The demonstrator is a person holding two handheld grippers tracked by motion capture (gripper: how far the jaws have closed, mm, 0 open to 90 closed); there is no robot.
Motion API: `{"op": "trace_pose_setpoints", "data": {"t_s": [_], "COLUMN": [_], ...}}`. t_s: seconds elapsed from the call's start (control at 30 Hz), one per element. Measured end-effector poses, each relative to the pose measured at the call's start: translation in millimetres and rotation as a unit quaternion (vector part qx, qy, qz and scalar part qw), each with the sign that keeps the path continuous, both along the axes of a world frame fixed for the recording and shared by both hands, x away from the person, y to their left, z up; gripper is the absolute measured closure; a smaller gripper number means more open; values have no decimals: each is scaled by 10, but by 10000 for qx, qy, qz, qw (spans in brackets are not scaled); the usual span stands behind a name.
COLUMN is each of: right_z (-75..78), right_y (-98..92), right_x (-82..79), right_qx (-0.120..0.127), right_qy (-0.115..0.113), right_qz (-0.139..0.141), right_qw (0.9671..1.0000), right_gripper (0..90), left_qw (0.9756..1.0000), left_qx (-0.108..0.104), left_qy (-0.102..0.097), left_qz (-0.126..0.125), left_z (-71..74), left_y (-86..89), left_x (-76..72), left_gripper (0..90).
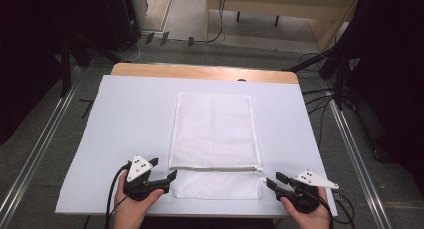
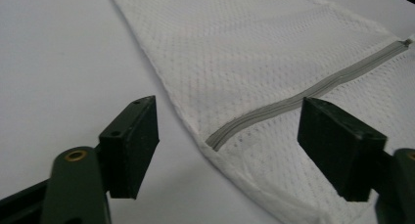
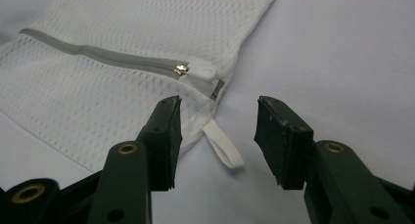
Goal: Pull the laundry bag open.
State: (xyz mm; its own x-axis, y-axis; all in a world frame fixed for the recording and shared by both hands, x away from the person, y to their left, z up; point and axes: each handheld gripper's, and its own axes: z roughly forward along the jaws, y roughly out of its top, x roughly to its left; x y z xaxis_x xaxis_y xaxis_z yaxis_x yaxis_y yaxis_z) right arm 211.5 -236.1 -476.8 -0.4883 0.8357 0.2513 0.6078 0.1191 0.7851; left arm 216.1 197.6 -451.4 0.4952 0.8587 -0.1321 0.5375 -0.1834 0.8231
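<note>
White mesh laundry bag (image 1: pixel 214 141) flat on the white-covered counter (image 1: pixel 125 119), grey zipper (image 2: pixel 293 100) across its near end. Left gripper (image 1: pixel 164 169) just beside the bag's near left corner, jaws parted and released, the zipper's closed end and the bag's edge between them in the left gripper view, pads apparently clear of the mesh. Right gripper (image 1: pixel 274 180) just beside the near right corner, jaws likewise apart, gripping nothing; small white loop tab (image 3: pixel 223 145) on the counter between them, metal zipper pull (image 3: pixel 182 69) just beyond. Nothing between jaws and bag. Cables on the floor beyond the counter. No legible writing.
</note>
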Motion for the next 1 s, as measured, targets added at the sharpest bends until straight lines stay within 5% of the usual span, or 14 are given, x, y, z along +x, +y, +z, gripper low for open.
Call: {"op": "trace_pose_setpoints", "data": {"t_s": [0.2, 0.47, 0.67, 0.77, 1.0], "right_z": [-50, -58, -102, -114, -117], "right_y": [99, 256, 298, 330, 365], "right_x": [62, 239, 288, 258, 222], "right_qx": [-91, -241, -272, -405, -712], "right_qy": [215, 90, 217, 76, -86], "right_qz": [159, 132, 291, 247, 210], "right_qw": [9996, 9996, 9990, 9988, 9972], "right_gripper": [518, 486, 505, 527, 713], "left_qw": [9990, 9927, 9899, 9884, 9851], "left_qx": [-147, -204, -264, -255, -280], "left_qy": [108, 334, 414, 463, 562], "left_qz": [-415, -1137, -1333, -1420, -1604], "left_z": [14, 23, 75, 84, 75], "left_y": [-281, -803, -1029, -1135, -1326], "left_x": [47, 115, 205, 240, 293], "left_gripper": [497, 707, 719, 716, 733]}}
